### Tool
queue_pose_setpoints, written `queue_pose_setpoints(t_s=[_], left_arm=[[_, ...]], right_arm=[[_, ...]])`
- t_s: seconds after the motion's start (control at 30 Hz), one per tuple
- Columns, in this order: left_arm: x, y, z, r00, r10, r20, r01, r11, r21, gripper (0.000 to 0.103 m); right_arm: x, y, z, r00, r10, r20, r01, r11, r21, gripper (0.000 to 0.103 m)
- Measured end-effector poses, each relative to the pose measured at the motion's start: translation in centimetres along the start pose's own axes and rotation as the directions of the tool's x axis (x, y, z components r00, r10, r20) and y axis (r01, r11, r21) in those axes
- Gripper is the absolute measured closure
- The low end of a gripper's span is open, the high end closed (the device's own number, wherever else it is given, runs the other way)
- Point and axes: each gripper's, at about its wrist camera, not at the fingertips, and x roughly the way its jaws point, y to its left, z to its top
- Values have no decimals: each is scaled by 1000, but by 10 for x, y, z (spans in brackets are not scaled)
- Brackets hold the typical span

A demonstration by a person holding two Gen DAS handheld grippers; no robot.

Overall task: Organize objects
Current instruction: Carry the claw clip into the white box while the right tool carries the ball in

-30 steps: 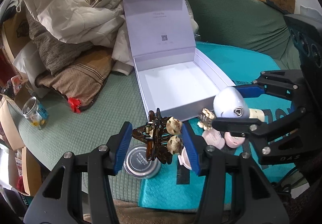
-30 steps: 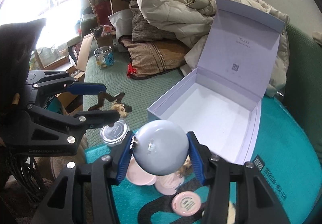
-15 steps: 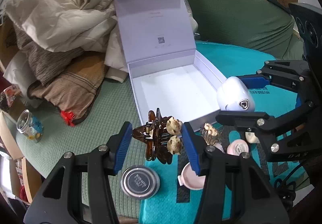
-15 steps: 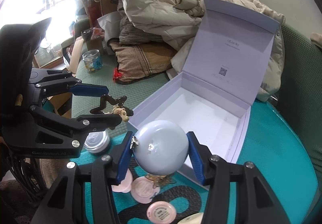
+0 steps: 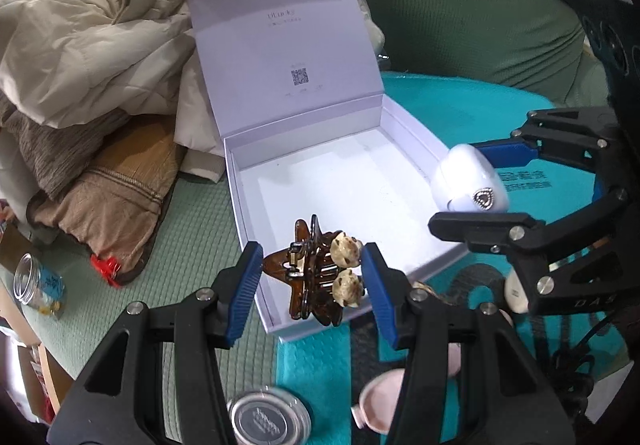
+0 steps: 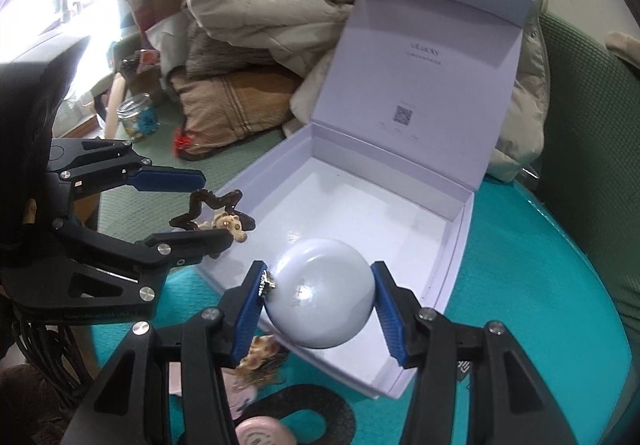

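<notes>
An open white box (image 5: 340, 181) (image 6: 360, 213) lies on the sofa with its lid upright and its inside bare. My left gripper (image 5: 312, 281) (image 6: 200, 209) is shut on a brown star-shaped hair claw (image 5: 308, 277) (image 6: 212, 209) with two small beige bear heads, hanging over the box's near left corner. My right gripper (image 6: 320, 297) (image 5: 476, 181) is shut on a rounded white case (image 6: 320, 293) (image 5: 468, 181) with a small jewelled heart, held over the box's near right rim.
A teal mat (image 5: 480, 113) covers the green sofa (image 5: 460, 17). Near me lie a silver round tin (image 5: 268, 421), pink compacts (image 5: 380, 401) and a small beige charm (image 6: 264, 361). Piled coats and cushions (image 5: 80, 45) fill the left, beside a glass jar (image 5: 38, 285).
Both grippers have moved forward toward the box with their objects still held. The claw and the white case now hang over the box's near edge, and the tin and compacts have slid back.
</notes>
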Motion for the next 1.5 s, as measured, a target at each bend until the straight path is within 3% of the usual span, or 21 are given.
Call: queue_pose_setpoints(t_s=[0.37,0.73,1.17,1.5], left_arm=[[53,5,10,999,-35,-30,36,999,35,54],[81,11,31,999,9,-44,-6,997,82,54],[122,25,55,993,69,-95,-58,992,114,54],[151,41,63,984,116,-133,-100,988,120,54]], right_arm=[[27,-34,3,999,13,-29,-12,998,58,50],[50,-62,24,998,36,-45,-32,994,100,50],[79,-82,47,996,-35,-78,39,998,54,50],[115,-90,60,991,-31,-131,38,998,53,50]])
